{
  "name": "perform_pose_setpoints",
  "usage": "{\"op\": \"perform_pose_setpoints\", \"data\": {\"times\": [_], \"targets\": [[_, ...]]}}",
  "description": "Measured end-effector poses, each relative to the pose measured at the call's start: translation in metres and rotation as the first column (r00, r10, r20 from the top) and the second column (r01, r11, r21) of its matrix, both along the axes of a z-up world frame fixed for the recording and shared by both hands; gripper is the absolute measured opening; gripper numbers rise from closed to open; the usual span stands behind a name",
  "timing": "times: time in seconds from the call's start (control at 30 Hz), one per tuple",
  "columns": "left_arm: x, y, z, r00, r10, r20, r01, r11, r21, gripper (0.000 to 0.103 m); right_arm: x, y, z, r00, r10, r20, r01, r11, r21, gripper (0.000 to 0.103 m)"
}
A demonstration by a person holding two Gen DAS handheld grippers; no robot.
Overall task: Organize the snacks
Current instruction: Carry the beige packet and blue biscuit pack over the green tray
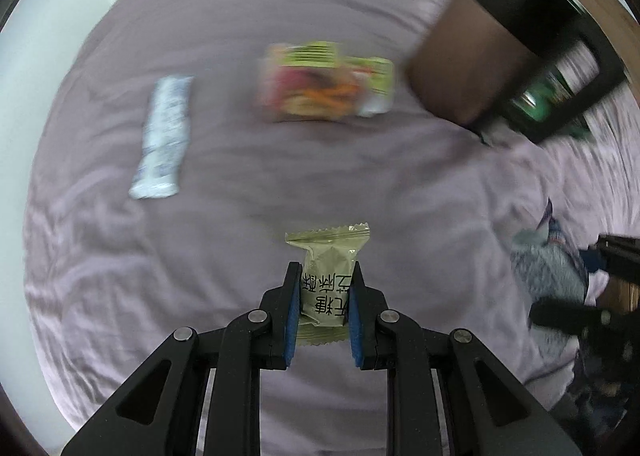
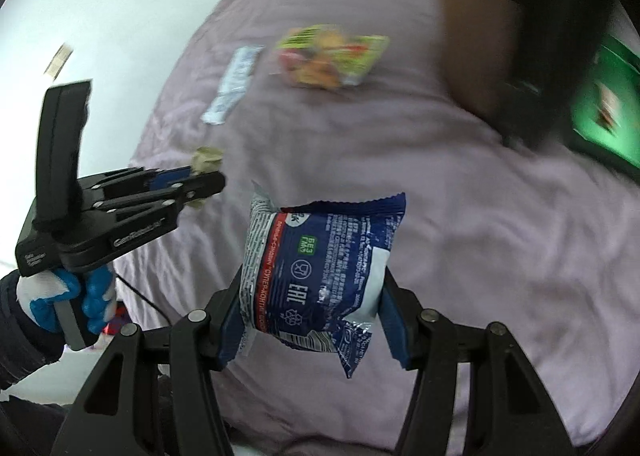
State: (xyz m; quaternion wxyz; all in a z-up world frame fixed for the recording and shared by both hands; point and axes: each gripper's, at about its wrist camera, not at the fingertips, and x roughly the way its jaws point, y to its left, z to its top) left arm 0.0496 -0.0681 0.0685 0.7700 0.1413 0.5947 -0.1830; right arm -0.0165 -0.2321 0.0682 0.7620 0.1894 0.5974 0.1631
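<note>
Lilac bedsheet [image 1: 224, 160], creased and spread wide, formed the work surface in both views, with a pale wall beyond. Left wrist view: the left gripper [image 1: 323, 308] was clamped on an olive-green snack packet [image 1: 326, 280], its blue pads pressing both sides and the crimped top edge projecting toward 12 o'clock. Loose on the sheet lay a white-and-blue bar wrapper [image 1: 164, 136] at 10 o'clock and a bright multicoloured snack bag [image 1: 320, 84] at 12 o'clock, touching or nearly touching a smaller pale pouch on its right side. A dark brown container [image 1: 472, 56], blurred, stood at 2 o'clock with green packaging visible inside it. Right wrist view: the right gripper [image 2: 312, 296] gripped a blue-and-white snack pouch [image 2: 320, 268] across its width, the pouch hanging tilted with one corner drooping toward 6 o'clock. At 9 o'clock appeared the other gripper with its olive packet, held by a hand in a blue-and-white glove [image 2: 72, 296]. The same bar wrapper and multicoloured bag lay at 11 to 12 o'clock, and the dark container, heavily blurred, sat at 1 to 2 o'clock. Judged from this layout, both packets were probably bound for the container; good practice would be to keep each grip firm, bring the two tools in one after the other so they did not collide at the opening, and release only once each packet was well inside the rim.
</note>
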Motion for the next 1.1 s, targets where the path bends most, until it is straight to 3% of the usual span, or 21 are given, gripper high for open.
{"op": "perform_pose_setpoints", "data": {"times": [0.13,0.23,0.47,0.77,1.1], "targets": [[-0.022,-0.049,-0.001,0.99,-0.144,0.01,0.143,0.989,0.036,0.017,-0.024,-0.05,-0.002,0.994,-0.112,-0.017,0.111,0.993,-0.029,0.07],[-0.039,-0.082,0.001,0.973,-0.23,-0.008,0.23,0.973,0.021,0.017,-0.038,-0.085,-0.004,0.98,-0.197,-0.024,0.196,0.979,-0.053,0.07],[-0.07,-0.174,0.001,0.909,-0.418,-0.004,0.418,0.908,-0.015,0.017,-0.063,-0.171,-0.007,0.933,-0.36,-0.011,0.357,0.929,-0.101,0.07],[-0.08,-0.278,-0.005,0.858,-0.513,0.006,0.512,0.856,-0.068,0.017,-0.07,-0.269,-0.013,0.87,-0.491,0.051,0.493,0.862,-0.121,0.07],[-0.035,-0.371,-0.006,0.876,-0.476,0.082,0.481,0.874,-0.063,0.017,-0.021,-0.351,-0.008,0.858,-0.48,0.183,0.509,0.843,-0.175,0.07]]}}
